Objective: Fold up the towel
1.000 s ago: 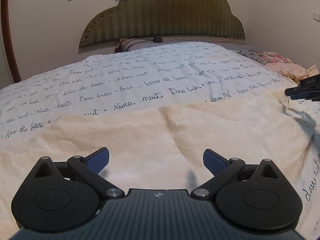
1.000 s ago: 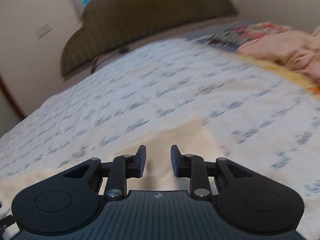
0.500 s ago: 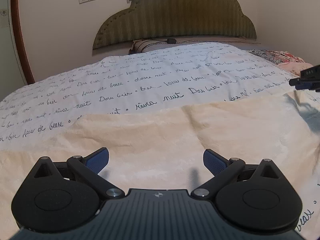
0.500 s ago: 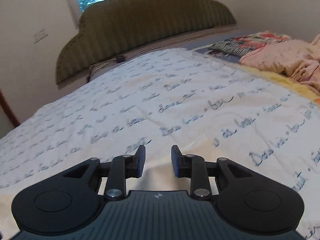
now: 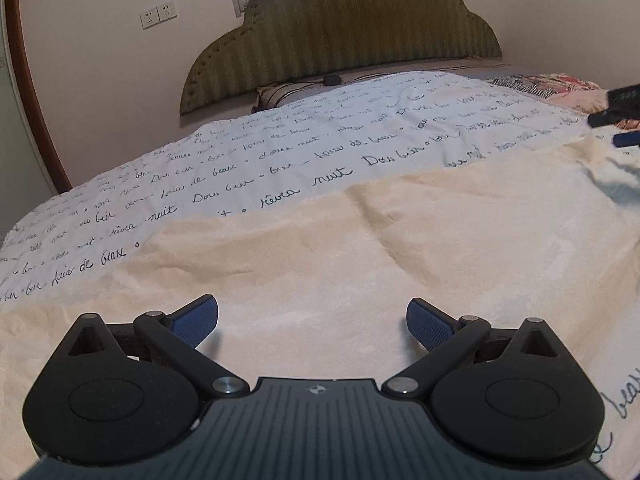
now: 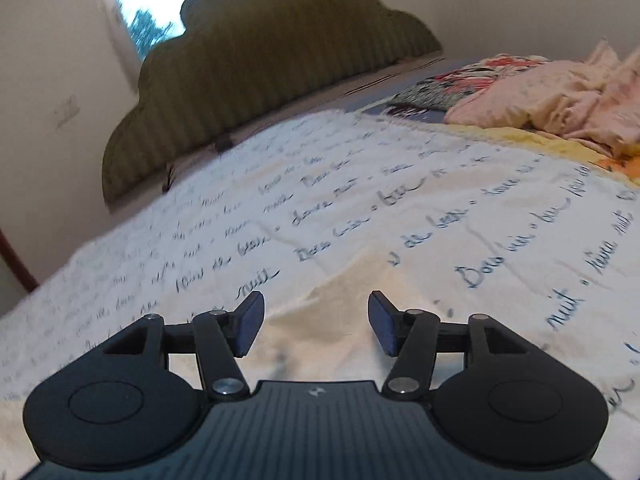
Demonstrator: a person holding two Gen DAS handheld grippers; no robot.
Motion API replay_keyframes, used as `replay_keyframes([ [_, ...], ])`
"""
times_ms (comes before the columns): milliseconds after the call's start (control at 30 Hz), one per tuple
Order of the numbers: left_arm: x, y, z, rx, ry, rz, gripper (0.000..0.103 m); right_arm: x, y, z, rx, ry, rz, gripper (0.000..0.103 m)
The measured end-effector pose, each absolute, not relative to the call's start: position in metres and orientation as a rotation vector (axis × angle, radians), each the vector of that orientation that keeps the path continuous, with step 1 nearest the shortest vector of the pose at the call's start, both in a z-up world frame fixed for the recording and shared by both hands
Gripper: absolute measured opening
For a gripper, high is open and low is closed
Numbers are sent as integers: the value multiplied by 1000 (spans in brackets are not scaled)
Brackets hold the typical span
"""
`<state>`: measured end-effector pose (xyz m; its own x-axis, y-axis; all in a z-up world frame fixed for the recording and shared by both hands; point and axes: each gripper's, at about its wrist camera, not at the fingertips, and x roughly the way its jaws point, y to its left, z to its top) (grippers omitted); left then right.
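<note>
- A cream towel is lying spread across a script-printed bedspread, its far edge running toward the padded headboard and its near part passing under both tools.
- The left gripper is hovering low over the middle of the towel with its blue-padded fingers spread wide and nothing between them.
- The right gripper is poised over the towel's far right corner, jaws parted and empty; this view is blurring, so whether the pads are touching the cloth cannot be told.
- Risk: the left tool is sitting over open cloth, not an edge, so closing there is likely gathering a pucker instead of a clean corner, skewing any fold.
- Risk: the towel and bedspread are lying flush, so a low pinch at the corner could be catching the printed sheet along with the towel and dragging both.
- Risk: with only one corner grasped, the plush fabric is likely sagging and folding crookedly.
- Crumpled pink bedding is piled at the far right, well apart from the towel, and is posing little hazard unless a lift is swinging wide.
</note>
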<state>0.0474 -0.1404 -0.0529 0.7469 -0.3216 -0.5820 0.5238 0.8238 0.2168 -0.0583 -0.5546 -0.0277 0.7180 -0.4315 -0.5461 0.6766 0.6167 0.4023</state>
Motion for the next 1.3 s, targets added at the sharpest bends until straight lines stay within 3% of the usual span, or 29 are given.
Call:
replay_keyframes([
  [200, 58, -138, -66, 320, 610, -482, 103, -146, -571, -45, 992, 292, -688, 62],
  [367, 59, -133, -71, 284, 607, -489, 103, -168, -569, -75, 1190, 286, -649, 61],
  [733, 58, -132, -74, 278, 598, -490, 103, -118, -583, -91, 1154, 193, -638, 61],
  [800, 58, -132, -74, 273, 600, -492, 103, -110, -586, -91, 1124, 203, -654, 54],
  [833, 59, -131, -74, 268, 602, -494, 103, -108, -586, -91, 1116, 221, -675, 29],
  [867, 60, -130, -74, 262, 605, -497, 103, -108, -588, -93, 1127, 223, -665, 23],
  [1133, 69, -120, -63, 152, 652, -527, 100, -129, -568, -75, 1121, 80, -626, 15],
  [1300, 89, -140, -50, 47, 791, -621, 102, -120, -553, -42, 997, 78, -566, 14],
])
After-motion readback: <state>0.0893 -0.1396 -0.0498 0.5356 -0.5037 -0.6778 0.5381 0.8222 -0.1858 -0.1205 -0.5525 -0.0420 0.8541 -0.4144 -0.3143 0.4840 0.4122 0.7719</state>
